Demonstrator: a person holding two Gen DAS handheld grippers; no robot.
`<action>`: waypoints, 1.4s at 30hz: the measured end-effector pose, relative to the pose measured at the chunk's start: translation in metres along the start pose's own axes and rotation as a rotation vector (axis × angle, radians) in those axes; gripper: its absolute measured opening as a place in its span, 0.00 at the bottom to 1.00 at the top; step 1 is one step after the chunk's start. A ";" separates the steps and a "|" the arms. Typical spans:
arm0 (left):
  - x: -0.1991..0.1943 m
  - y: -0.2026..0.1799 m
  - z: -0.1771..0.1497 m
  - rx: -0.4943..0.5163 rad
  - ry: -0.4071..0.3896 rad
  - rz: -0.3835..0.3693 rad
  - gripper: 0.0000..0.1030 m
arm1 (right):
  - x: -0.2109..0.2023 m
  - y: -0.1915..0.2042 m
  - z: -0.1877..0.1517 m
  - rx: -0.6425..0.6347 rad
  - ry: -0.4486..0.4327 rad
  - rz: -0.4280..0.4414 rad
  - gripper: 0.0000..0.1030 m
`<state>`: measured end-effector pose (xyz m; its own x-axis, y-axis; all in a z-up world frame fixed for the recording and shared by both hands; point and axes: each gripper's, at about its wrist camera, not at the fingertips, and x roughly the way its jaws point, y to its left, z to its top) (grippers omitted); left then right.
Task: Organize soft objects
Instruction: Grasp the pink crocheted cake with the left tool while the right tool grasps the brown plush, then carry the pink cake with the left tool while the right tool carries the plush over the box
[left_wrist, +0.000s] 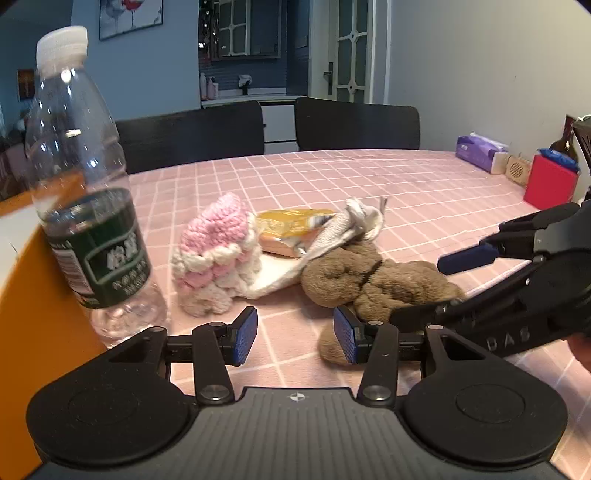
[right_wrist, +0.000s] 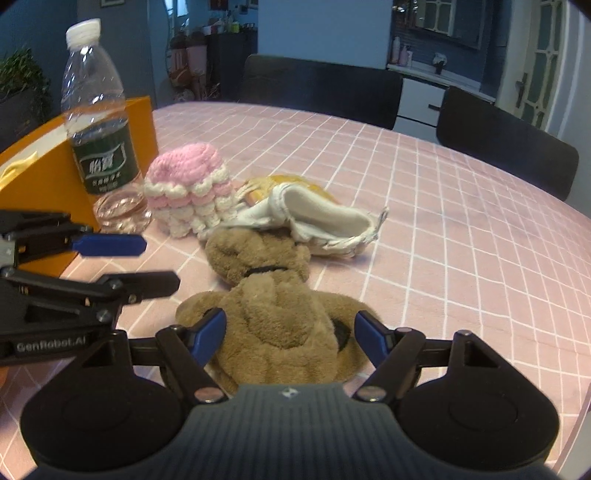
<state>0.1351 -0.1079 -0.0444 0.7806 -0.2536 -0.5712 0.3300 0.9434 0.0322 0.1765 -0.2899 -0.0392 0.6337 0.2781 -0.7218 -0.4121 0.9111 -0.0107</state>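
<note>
While the right hand-held gripper (right_wrist: 290, 338) straddles the brown plush toy (right_wrist: 280, 325) on the bench (right_wrist: 461, 240), pads apart, the left hand-held gripper (left_wrist: 295, 334) gapes empty; ahead-left, a near-empty bottle (left_wrist: 79, 177) fronts an orange box (right_wrist: 44, 173).

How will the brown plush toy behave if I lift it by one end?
The brown plush toy lies slumped and folded on the tablecloth, so it will probably droop. Its fuzzy pile should grip well. It likely weighs little for its size.
</note>
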 end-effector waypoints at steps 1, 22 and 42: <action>-0.002 -0.001 0.001 0.014 -0.011 0.016 0.53 | 0.002 0.001 -0.001 -0.002 0.015 0.015 0.55; 0.041 -0.026 0.042 0.388 0.052 0.222 0.70 | -0.019 -0.022 0.010 0.006 0.105 -0.015 0.49; -0.007 -0.016 0.010 0.184 0.014 0.146 0.32 | -0.022 -0.010 0.008 -0.067 0.116 0.019 0.30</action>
<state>0.1301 -0.1237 -0.0328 0.8198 -0.1133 -0.5613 0.3067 0.9146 0.2635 0.1718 -0.3026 -0.0181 0.5472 0.2545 -0.7974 -0.4685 0.8825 -0.0399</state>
